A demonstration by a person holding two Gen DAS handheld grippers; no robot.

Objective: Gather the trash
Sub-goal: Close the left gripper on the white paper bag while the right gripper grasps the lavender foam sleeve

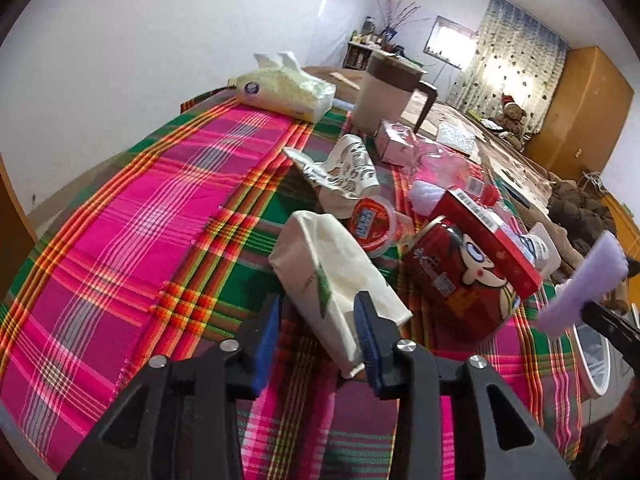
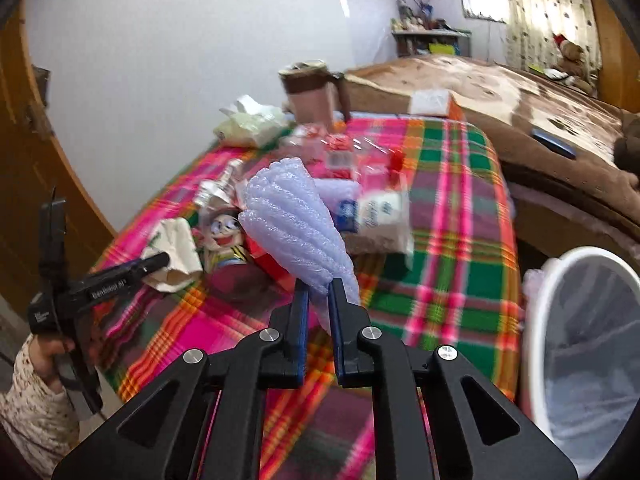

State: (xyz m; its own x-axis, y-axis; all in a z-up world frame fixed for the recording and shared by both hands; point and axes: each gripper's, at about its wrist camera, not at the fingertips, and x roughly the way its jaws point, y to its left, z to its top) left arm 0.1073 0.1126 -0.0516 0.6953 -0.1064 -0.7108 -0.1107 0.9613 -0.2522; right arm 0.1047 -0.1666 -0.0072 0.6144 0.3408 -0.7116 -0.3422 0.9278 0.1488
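Observation:
My left gripper [image 1: 320,312] is open, with its blue pads on either side of the near end of a white paper bag [image 1: 336,276] lying on the plaid tablecloth; it also shows in the right wrist view [image 2: 160,261]. My right gripper [image 2: 318,288] is shut on a pale purple foam sheet [image 2: 292,224] and holds it above the table; the sheet also shows in the left wrist view [image 1: 584,288]. More trash lies in a pile: a red cartoon can [image 1: 452,280], a red box [image 1: 492,236], a red-lidded cup [image 1: 370,220], a crumpled wrapper [image 1: 348,168].
A white trash bin [image 2: 548,320] with a clear liner stands off the table's right edge. At the table's far end are a tissue pack [image 1: 284,92], a brown and beige jug [image 1: 388,88] and a pink box [image 1: 394,140]. A bed [image 2: 500,88] lies beyond.

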